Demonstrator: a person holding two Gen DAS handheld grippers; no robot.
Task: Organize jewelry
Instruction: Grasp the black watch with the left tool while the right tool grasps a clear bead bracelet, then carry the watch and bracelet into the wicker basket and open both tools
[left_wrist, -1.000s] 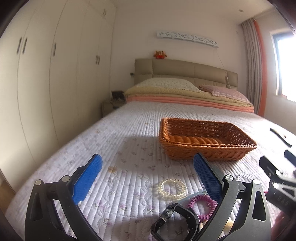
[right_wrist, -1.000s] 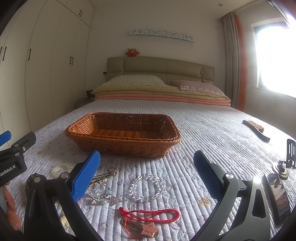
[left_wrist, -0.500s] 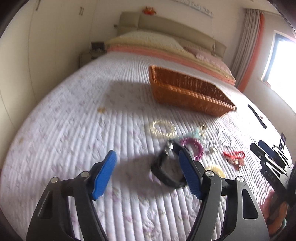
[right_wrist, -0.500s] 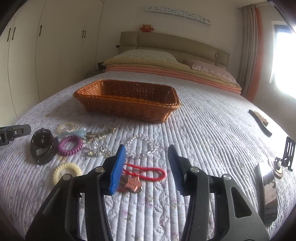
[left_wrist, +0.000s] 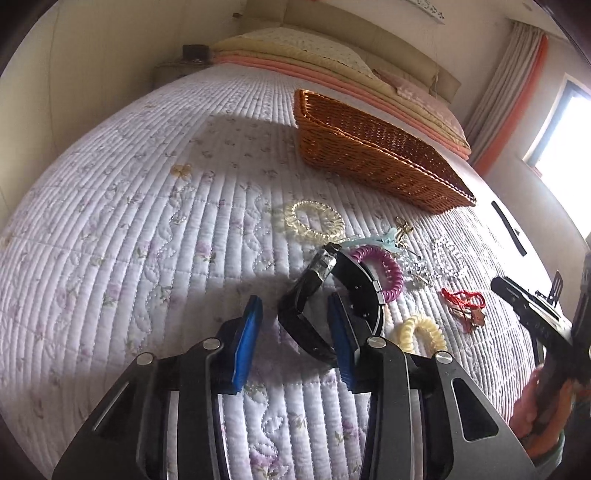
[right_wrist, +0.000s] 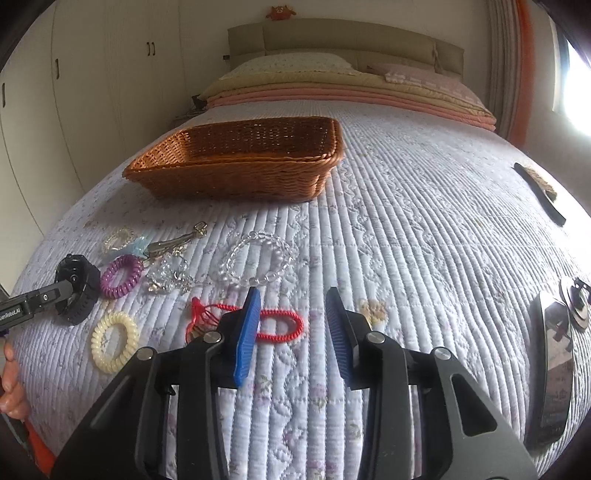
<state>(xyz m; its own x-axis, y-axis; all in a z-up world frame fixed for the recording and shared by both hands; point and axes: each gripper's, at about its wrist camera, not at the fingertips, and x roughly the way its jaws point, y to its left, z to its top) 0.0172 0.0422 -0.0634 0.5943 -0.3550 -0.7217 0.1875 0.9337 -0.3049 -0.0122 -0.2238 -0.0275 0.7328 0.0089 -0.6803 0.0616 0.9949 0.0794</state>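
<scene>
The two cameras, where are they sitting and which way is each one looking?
Left wrist view: sits on the left gripper, looking down along the bed at the black watch, whose strap lies between its closing fingers; the person's other hand shows at right.
Right wrist view: sits on the right gripper, tilted down at the red cord between its closing fingers; fingertips show at the left edge.
Both share: the wicker basket, the purple coil band, the cream coil band, the quilt.
</scene>
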